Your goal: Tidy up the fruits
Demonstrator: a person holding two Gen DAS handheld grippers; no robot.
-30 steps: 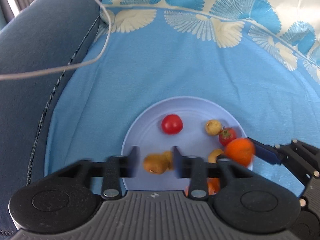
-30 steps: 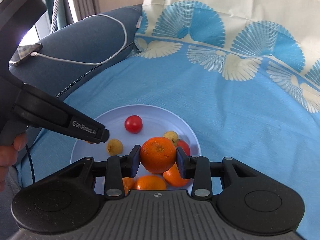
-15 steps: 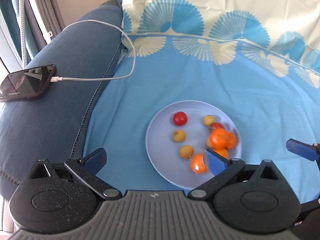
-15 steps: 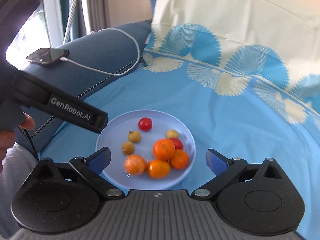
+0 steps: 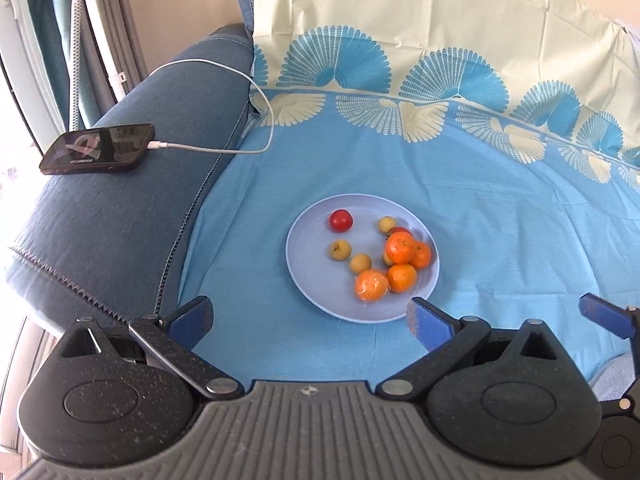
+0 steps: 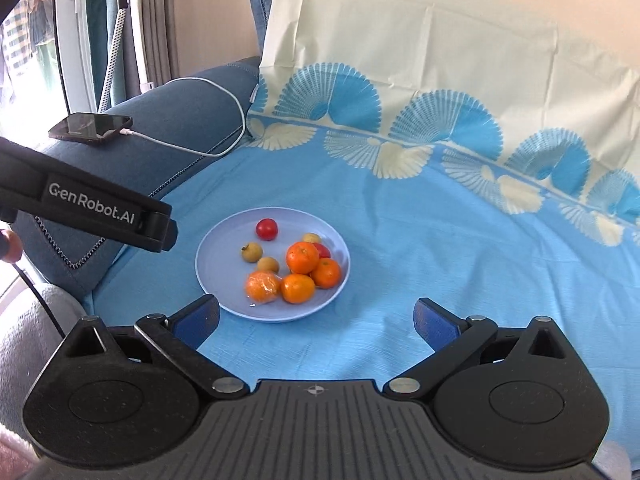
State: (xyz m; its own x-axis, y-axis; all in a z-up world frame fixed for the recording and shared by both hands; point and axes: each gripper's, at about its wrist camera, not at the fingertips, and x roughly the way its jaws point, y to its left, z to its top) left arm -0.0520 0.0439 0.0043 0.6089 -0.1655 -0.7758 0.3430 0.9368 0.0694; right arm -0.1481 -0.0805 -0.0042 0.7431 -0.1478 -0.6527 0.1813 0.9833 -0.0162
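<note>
- Both claws are spread wide w/ nothing between the jaws: left claw (image 5: 310, 320), right claw (image 6: 316, 318). Each hangs on the near side of the plate (image 5: 316, 300), apart from it.
- Fruit all sits on the plate, on the blue sheet (image 5: 480, 208) over the sofa: four oranges bunched at the right/near side, one stacked on top (image 6: 302, 257), one in clear wrap (image 6: 262, 287); a red tomato (image 6: 267, 229) at the far rim; small yellow-brown fruits (image 6: 251, 251) mid-plate; a 2nd red one mostly hidden behind the top orange.
- Step in hand, as I read it: pull clear after dropping off. To do it well: keep jaws wide, lift away w/o clipping the rim, since the top orange looks ready to roll. Then check nothing is left off the plate; none shows on the sheet.
- Phone (image 5: 98, 148) & its cable (image 5: 224, 76) on the sofa arm: steer clear.
- Vs 1 s ago: the right claw pinched an orange over the plate and its jaws have just been opening; that orange now rests on the pile. The left claw's jaws, then narrower around a yellow-brown fruit, have also just been opening. Both views are now higher & farther back.
</note>
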